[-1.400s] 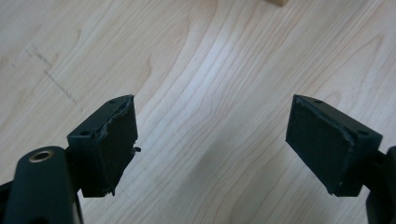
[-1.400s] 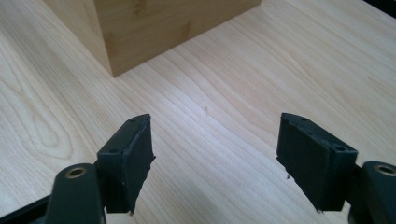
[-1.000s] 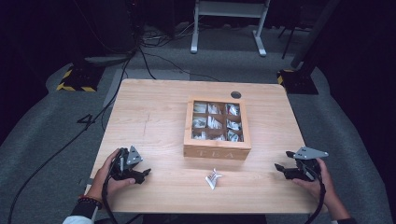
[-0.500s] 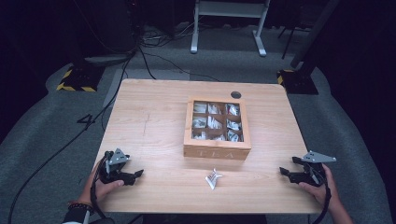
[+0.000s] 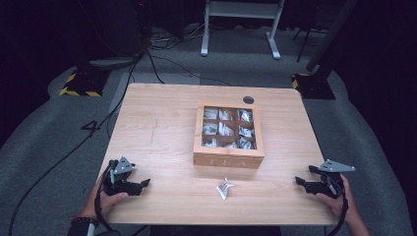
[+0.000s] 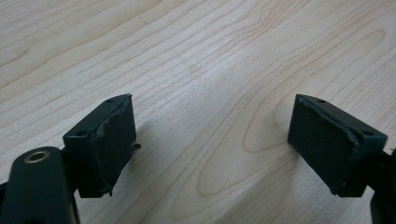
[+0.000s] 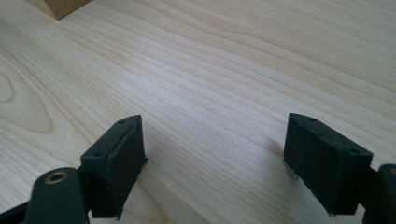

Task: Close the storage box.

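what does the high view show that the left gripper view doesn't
The high view takes in the wooden tea box with packets in its nine compartments, a loose tea packet lying in front of it, and the right gripper at the table's right edge. The left gripper view gives a close look at its own fingers, apart with nothing between them. Both show the left gripper and the table.

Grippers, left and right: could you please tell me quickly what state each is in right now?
Left gripper: open, nothing between its jaws, low over the table.
Right gripper: open, holding nothing; its jaws have just been opening.
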The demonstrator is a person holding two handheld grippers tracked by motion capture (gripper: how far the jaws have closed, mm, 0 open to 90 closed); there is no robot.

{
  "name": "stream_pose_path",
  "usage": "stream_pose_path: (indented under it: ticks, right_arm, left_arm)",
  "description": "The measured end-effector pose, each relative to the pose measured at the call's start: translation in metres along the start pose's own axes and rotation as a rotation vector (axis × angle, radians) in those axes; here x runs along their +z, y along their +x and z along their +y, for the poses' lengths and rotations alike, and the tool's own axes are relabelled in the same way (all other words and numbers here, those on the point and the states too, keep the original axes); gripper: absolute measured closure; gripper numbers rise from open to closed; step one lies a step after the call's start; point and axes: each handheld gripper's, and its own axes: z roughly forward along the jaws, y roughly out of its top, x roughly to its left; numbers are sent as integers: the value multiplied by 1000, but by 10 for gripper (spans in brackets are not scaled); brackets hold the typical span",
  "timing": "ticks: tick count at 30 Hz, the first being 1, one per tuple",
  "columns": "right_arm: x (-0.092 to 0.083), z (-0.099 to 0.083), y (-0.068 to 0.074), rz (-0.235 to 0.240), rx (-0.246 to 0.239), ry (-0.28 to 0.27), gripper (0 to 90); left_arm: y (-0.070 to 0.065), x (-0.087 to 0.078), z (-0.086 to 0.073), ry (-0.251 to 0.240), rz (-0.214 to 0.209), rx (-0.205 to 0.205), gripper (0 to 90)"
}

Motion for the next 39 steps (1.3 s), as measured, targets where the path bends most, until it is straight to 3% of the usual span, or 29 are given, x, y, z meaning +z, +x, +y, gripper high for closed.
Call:
stream_pose_path:
  ticks: [39]
  right_arm:
    - [-1, -1, 0, 3, -1, 2, 206]
  left_arm:
    - [3, 0, 0, 1, 13, -20, 154]
